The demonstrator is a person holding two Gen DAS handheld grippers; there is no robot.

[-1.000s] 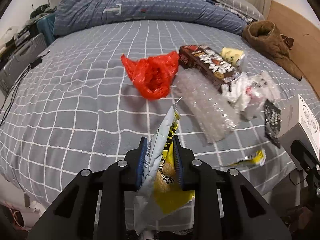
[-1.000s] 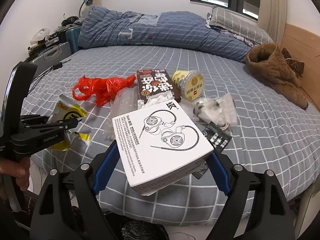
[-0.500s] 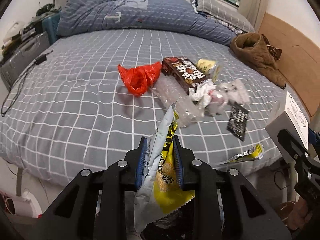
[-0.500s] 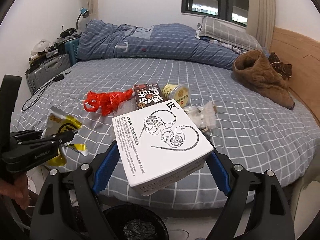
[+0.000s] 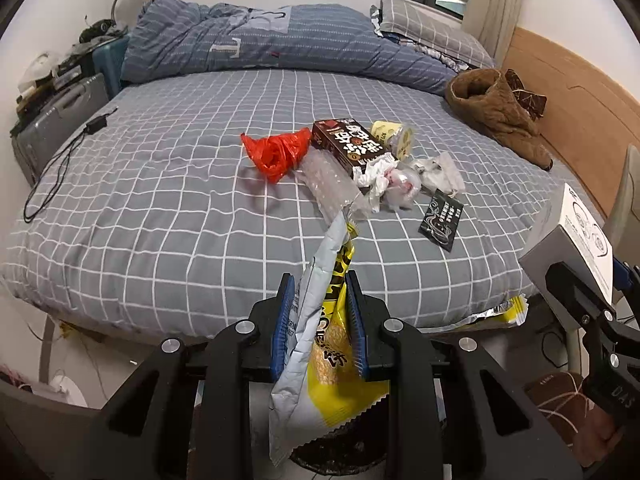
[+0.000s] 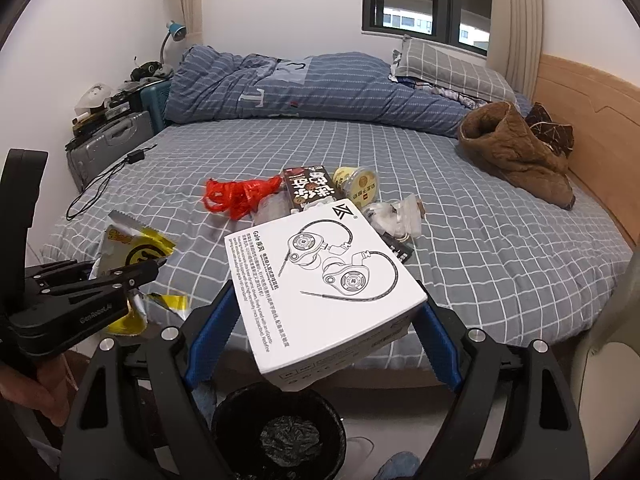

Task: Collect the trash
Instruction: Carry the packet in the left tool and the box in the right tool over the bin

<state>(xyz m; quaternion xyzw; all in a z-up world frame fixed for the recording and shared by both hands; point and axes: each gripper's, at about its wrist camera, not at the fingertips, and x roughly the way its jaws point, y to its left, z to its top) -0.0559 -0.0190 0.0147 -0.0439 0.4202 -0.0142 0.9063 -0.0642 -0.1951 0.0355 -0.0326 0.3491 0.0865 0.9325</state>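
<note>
My left gripper (image 5: pixel 318 316) is shut on a yellow and silver snack wrapper (image 5: pixel 320 344), held off the near edge of the bed; it also shows in the right wrist view (image 6: pixel 132 248). My right gripper (image 6: pixel 320 312) is shut on a white earphone box (image 6: pixel 320 280), held above a black trash bin (image 6: pixel 276 432) on the floor. On the bed lie a red plastic bag (image 5: pixel 276 152), a dark snack box (image 5: pixel 348 146), clear bubble wrap (image 5: pixel 328 184), a yellow cup (image 5: pixel 394 136), crumpled white wrappers (image 5: pixel 392 180) and a black sachet (image 5: pixel 440 220).
A grey checked bed (image 5: pixel 160 200) fills the view, with a blue duvet (image 5: pixel 260 44) at the back and a brown jacket (image 5: pixel 496 108) at the right. A cable (image 5: pixel 56 168) lies at the bed's left. Suitcases (image 5: pixel 60 112) stand at the left wall.
Both grippers have pulled back from the bed with their loads and risen. The trash bin has come into view below them.
</note>
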